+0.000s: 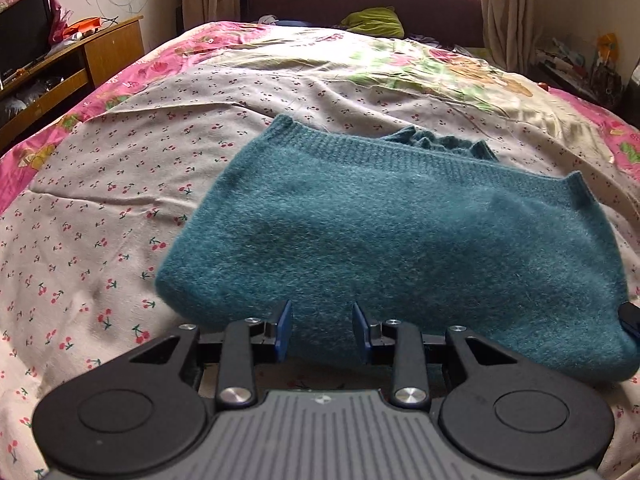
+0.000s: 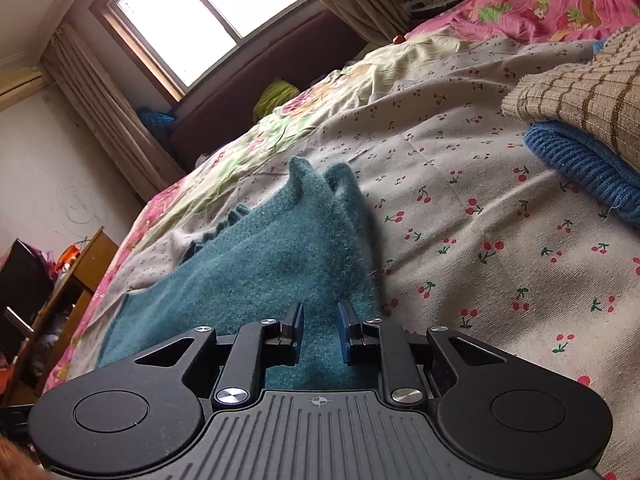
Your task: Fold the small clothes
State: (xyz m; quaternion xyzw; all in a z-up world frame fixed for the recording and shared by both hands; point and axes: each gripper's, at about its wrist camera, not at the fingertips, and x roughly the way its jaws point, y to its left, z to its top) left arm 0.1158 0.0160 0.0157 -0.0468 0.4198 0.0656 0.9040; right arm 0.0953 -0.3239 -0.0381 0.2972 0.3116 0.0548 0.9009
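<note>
While a teal knit sweater lay folded on a cherry-print sheet, the left gripper sat at its near edge, blue fingers spread apart with the wool between them and nothing clamped. The garment filled the middle of the left wrist view, its ribbed hem running from 10 o'clock toward 3 o'clock. In the right wrist view the right gripper stood with its jaws likewise apart over the sweater, cloth lying in the gap; whether the pads pressed it could not be told. A raised point of the knit stood at 12 o'clock ahead of that gripper. At 2 o'clock in the same view, a beige checked garment rested on a blue ribbed knit, well apart from the sweater. A pink floral quilt covered the bed beyond the sheet. A wooden cabinet carrying a dark screen stood at 10 o'clock in the left wrist view, a green cloth at 12 o'clock beneath a curtained window.
</note>
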